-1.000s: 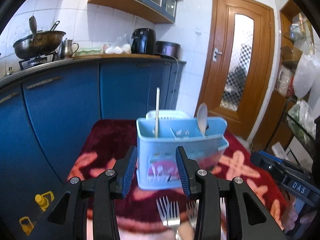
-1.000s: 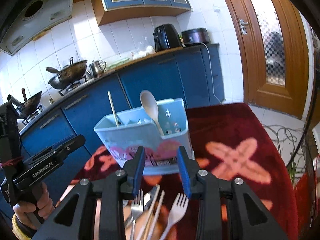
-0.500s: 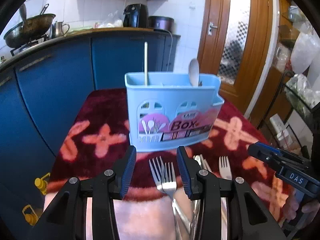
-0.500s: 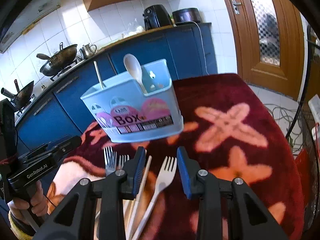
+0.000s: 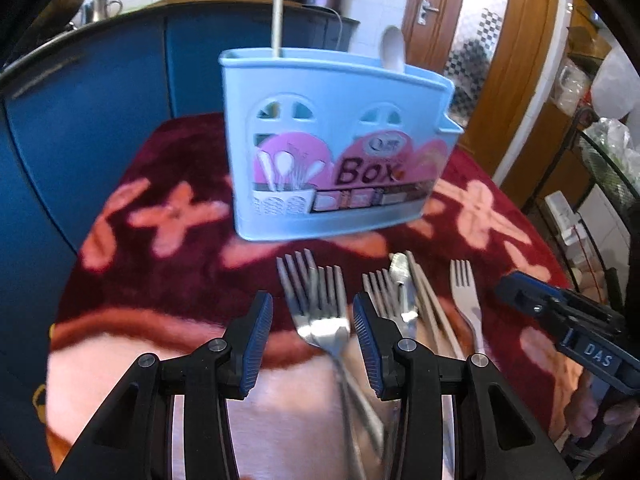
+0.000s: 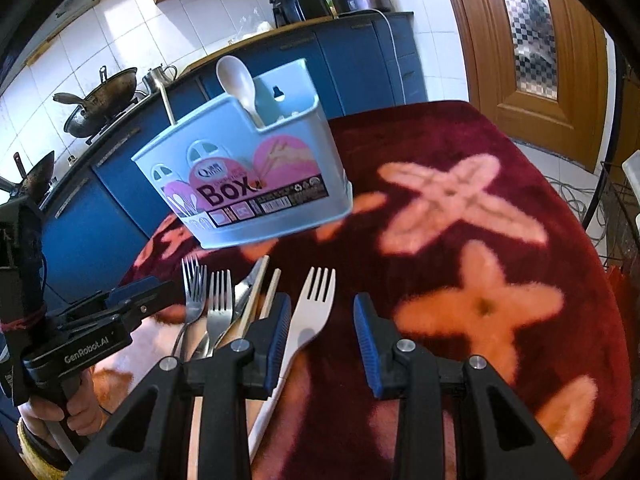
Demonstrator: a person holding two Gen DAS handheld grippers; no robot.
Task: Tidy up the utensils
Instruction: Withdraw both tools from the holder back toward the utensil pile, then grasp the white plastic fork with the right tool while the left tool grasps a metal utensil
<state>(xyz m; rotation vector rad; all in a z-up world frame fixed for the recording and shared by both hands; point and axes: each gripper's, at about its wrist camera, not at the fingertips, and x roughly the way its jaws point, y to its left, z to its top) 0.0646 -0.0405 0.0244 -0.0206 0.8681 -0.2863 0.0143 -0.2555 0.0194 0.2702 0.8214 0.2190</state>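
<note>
Nearest the left tongs (image 5: 313, 318), which stand released with nothing between the pads, two overlapping metal forks (image 5: 316, 300) lie with tines pointing away. Just to their right lie a third metal fork (image 5: 378, 296), a pair of chopsticks (image 5: 426, 300) and a white plastic fork (image 5: 466, 292), all on the dark red tabletop (image 6: 460, 152) with its pink cross pattern. The right tongs (image 6: 322, 320) are also released and hold nothing; the white plastic fork's head shows in their gap. Beyond the cutlery stands the light-blue utensil box (image 5: 336, 140), holding one upright chopstick (image 5: 277, 20) at its left and a white spoon (image 6: 237, 80) at its right. Behind it run blue kitchen cabinets (image 5: 100, 92) and a wooden door (image 6: 532, 32).
</note>
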